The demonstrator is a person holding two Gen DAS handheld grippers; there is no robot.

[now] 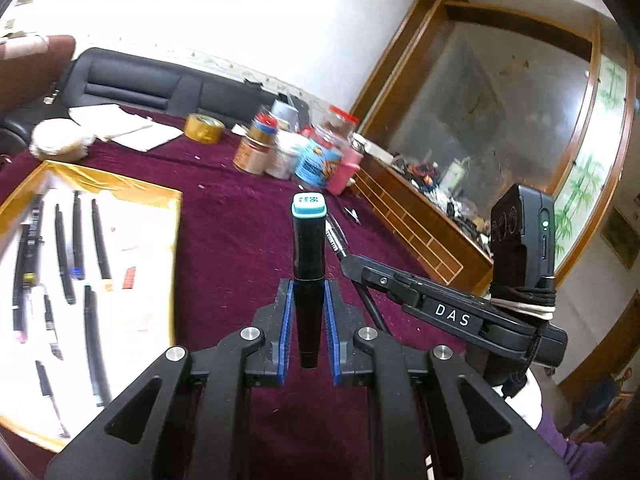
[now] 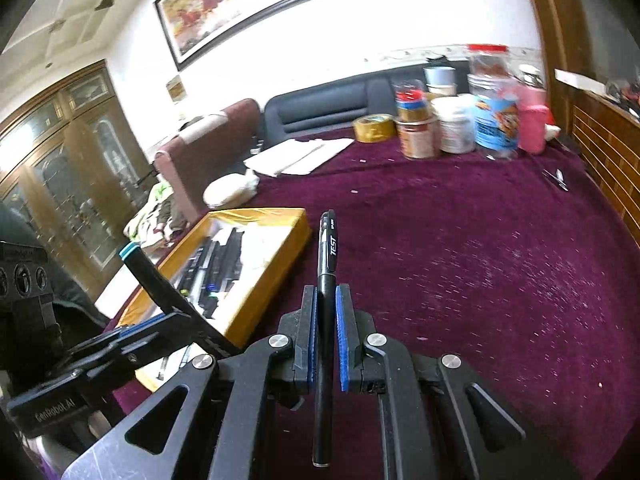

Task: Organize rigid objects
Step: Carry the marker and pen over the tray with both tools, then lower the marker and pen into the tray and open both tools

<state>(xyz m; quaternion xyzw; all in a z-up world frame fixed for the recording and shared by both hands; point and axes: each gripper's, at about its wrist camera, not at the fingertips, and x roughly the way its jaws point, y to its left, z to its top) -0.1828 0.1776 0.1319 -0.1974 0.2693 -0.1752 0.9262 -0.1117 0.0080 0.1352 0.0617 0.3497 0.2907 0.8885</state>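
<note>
As each tongs grips, marker point(image 1: 309, 248) between left tongs point(image 1: 308, 316), pen point(image 2: 326, 280) between right tongs point(image 2: 326, 332)

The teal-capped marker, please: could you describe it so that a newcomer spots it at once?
Start at the gold-rimmed tray of pens on the maroon tablecloth. Just right of it, the left tool grips a thick black marker; unlike the slim tray pens, it has a square teal cap.

White wall point(image 2: 420, 16), framed painting point(image 2: 256, 4) hung high. Dark sofa point(image 2: 332, 100) along wall behind table point(image 2: 480, 260), table covered in maroon cloth. Maroon chair point(image 2: 208, 148) at table's far-left corner, heap of clothes beside it. Wooden glass-door cabinet point(image 2: 60, 168) to left. Wood-framed glass panel point(image 1: 492, 108) to right, low wooden ledge point(image 1: 420, 220) beneath. Daylight bright, walls washed out.
</note>
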